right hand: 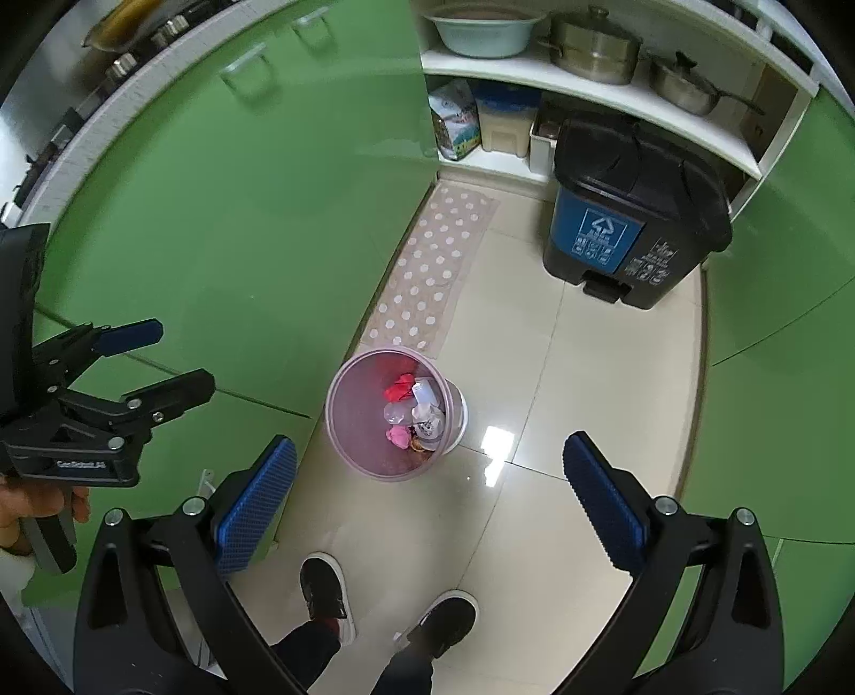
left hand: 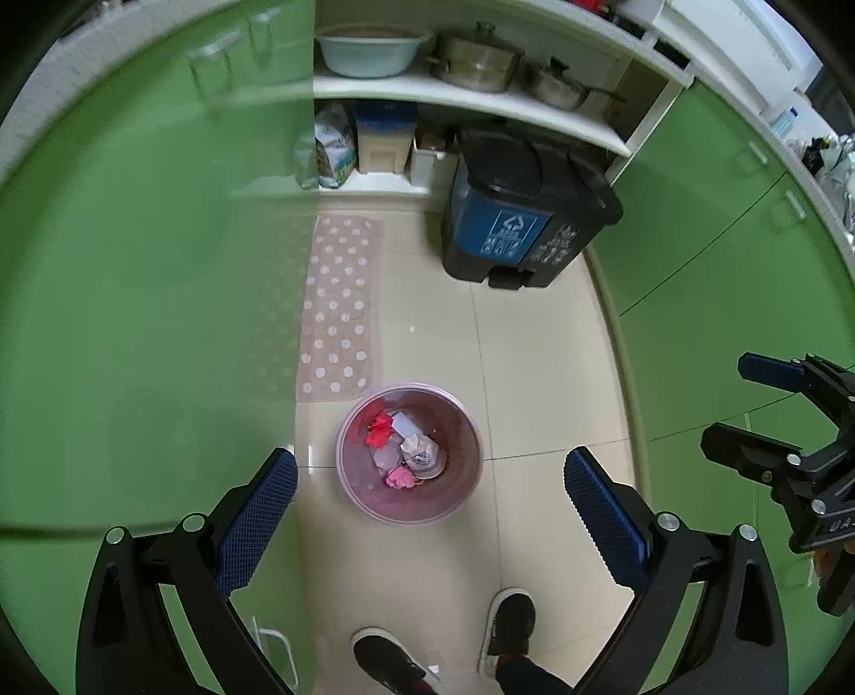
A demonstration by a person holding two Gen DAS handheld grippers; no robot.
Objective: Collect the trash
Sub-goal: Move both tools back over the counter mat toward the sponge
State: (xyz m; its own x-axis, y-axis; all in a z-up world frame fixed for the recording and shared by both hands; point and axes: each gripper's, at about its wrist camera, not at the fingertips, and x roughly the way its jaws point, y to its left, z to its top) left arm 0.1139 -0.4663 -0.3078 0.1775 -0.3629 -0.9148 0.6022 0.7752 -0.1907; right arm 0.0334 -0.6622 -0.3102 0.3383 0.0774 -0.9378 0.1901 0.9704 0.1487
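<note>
A small pink wastebasket (left hand: 459, 497) stands on the tiled floor, holding red, pink and white crumpled trash (left hand: 407, 450). It also shows in the right wrist view (right hand: 352, 427) with the trash (right hand: 414, 409) inside. My left gripper (left hand: 430, 513) is open and empty, high above the basket. My right gripper (right hand: 430, 508) is open and empty, also high above the floor. The right gripper shows at the right edge of the left wrist view (left hand: 748, 406); the left gripper shows at the left of the right wrist view (right hand: 176, 358).
A large black and blue pedal bin (left hand: 526, 206) stands at the back by white shelves with pots (left hand: 481, 64) and a basin (left hand: 368, 51). A dotted mat (left hand: 342, 304) lies along green cabinets (left hand: 133, 267). The person's shoes (left hand: 507, 625) are below.
</note>
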